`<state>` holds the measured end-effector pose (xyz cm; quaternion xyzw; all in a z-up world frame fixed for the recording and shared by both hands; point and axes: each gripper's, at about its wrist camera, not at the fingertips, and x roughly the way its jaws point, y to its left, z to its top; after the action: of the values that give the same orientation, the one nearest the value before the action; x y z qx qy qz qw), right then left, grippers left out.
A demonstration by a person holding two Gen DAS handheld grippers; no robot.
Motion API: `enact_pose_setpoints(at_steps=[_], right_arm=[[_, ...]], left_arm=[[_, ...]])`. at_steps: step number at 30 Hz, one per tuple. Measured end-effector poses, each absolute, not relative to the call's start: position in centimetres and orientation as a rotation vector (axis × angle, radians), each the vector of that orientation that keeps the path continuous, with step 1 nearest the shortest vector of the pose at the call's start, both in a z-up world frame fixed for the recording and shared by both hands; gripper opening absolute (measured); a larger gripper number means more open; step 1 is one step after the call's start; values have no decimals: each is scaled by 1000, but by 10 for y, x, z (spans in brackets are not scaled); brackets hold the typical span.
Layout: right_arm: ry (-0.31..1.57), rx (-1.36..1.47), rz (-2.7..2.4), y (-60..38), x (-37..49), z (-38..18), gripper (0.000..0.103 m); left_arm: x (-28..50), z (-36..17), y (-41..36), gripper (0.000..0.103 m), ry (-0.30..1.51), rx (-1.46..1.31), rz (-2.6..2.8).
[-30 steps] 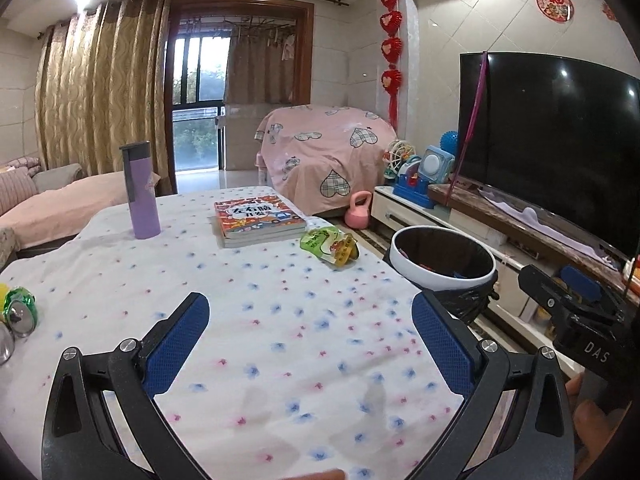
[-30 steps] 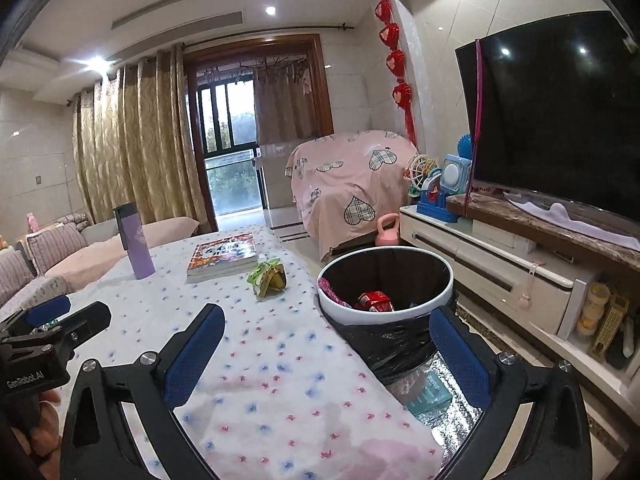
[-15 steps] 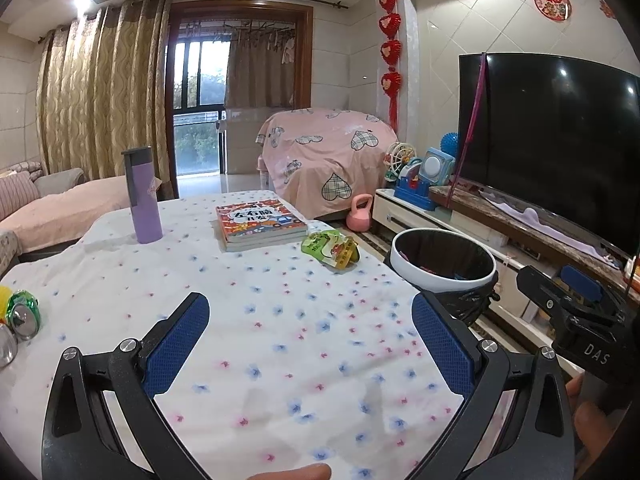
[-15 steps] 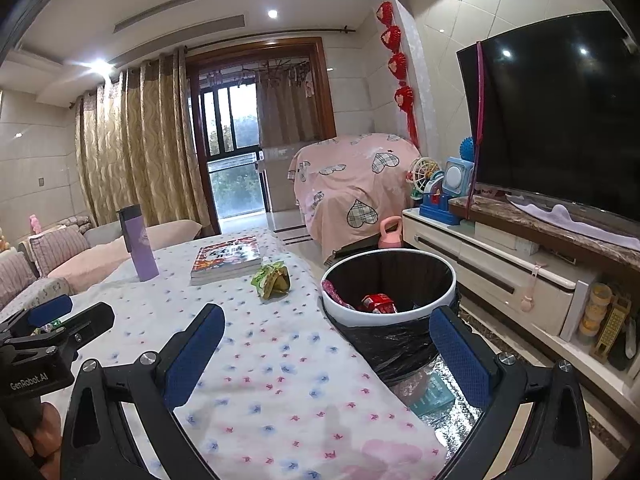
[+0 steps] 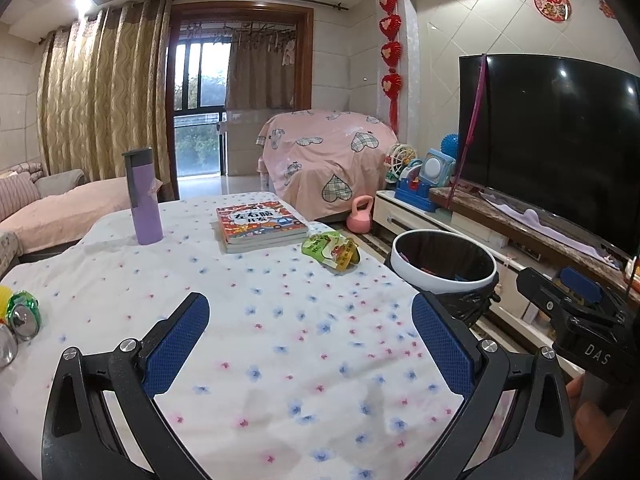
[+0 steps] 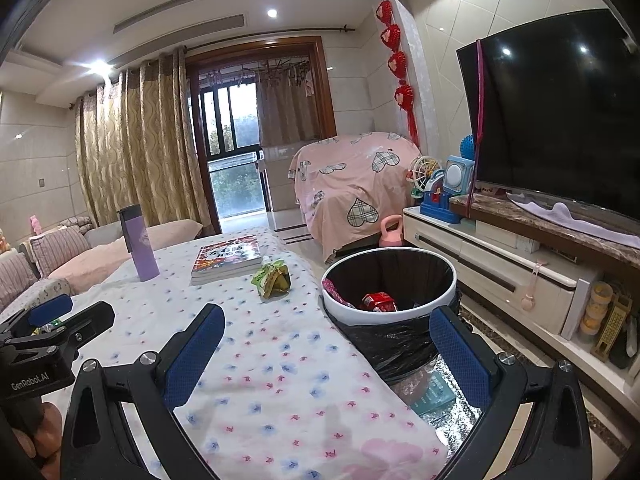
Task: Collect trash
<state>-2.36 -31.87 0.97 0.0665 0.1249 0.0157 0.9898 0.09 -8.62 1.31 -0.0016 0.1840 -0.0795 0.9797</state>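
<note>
A green and yellow snack wrapper (image 5: pixel 331 249) lies on the table near its right edge, beside the book; it also shows in the right wrist view (image 6: pixel 272 278). A white-rimmed bin with a black liner (image 5: pixel 442 265) stands just right of the table, with red and pink trash inside (image 6: pixel 378 302). Crushed cans (image 5: pixel 22 314) lie at the table's far left edge. My left gripper (image 5: pixel 310 348) is open and empty over the table's near part. My right gripper (image 6: pixel 326 354) is open and empty, over the table's right edge beside the bin.
A purple tumbler (image 5: pixel 142 198) and a book (image 5: pixel 260 226) stand on the flowered tablecloth (image 5: pixel 260 320). A TV (image 5: pixel 552 140) and low cabinet (image 6: pixel 500 276) run along the right. A pink kettlebell (image 5: pixel 360 220) sits on the floor.
Both grippers have risen and tilted slightly, so the table and bin sit a little lower in view. Both stay open and empty.
</note>
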Motion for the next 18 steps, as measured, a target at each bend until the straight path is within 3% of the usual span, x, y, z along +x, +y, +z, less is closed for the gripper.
enact_pose_setpoints(at_steps=[18], right_arm=[[247,131,34,-318,-24,9,103]], left_arm=[[-1,14,-89,103,379,-1,-177]])
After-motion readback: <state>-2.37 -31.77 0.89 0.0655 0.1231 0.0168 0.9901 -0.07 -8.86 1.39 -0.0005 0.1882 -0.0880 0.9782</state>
